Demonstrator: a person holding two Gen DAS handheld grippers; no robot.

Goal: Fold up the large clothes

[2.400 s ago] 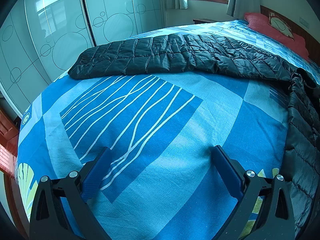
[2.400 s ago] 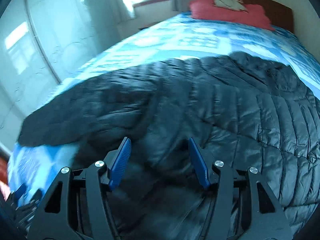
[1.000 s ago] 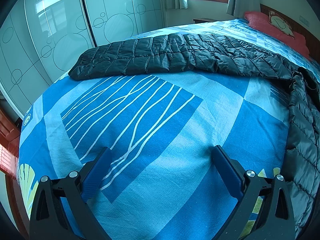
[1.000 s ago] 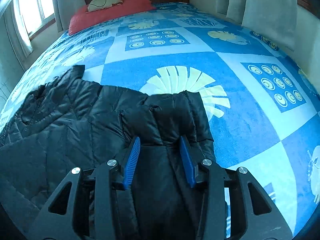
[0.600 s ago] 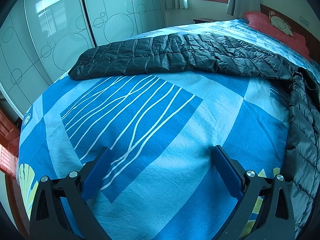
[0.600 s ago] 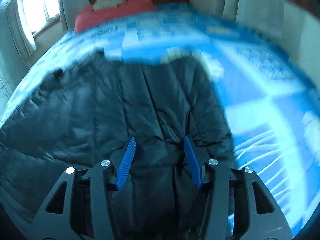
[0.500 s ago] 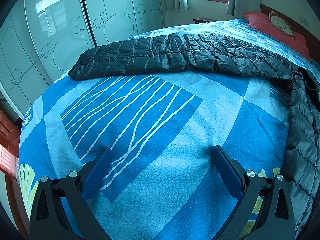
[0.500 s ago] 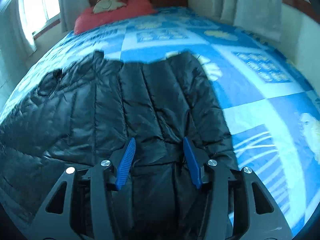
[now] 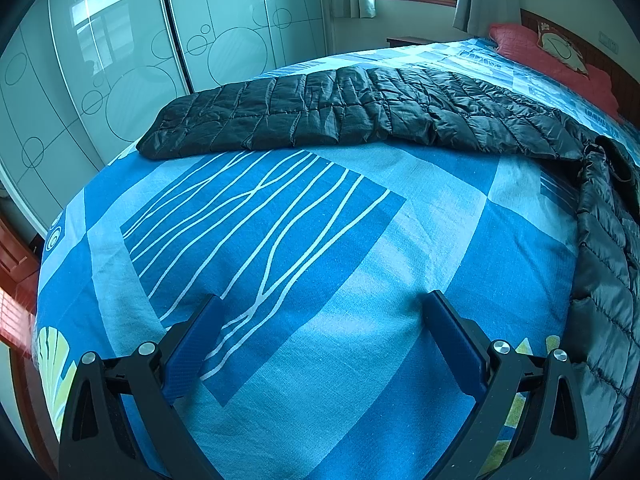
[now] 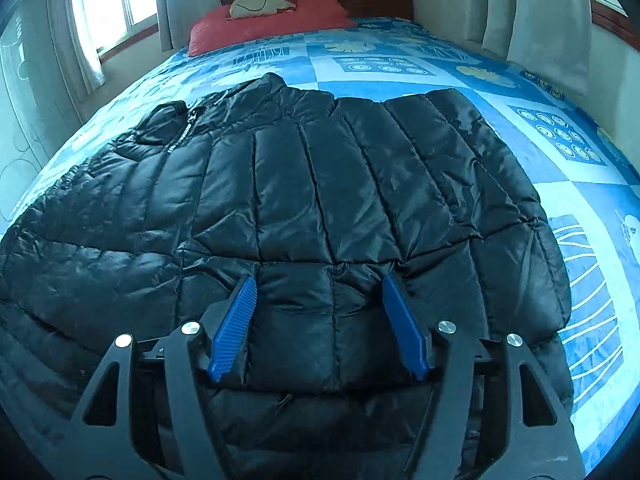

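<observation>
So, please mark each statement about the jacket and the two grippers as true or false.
1. The black puffer jacket lies on the bed. True.
2. The left gripper holds a sleeve. False: only bedsheet lies between its open fingers.
3. One sleeve stretches out toward the wardrobe. True.
4. The pillow is green. False: it is red.
5. The right gripper is over bare bedsheet. False: jacket fabric lies between its opening fingers.

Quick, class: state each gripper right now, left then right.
Left gripper: open, empty, over the bedspread.
Right gripper: jaws opening, the black puffer jacket sleeve between them, pads apparently off it.
</observation>
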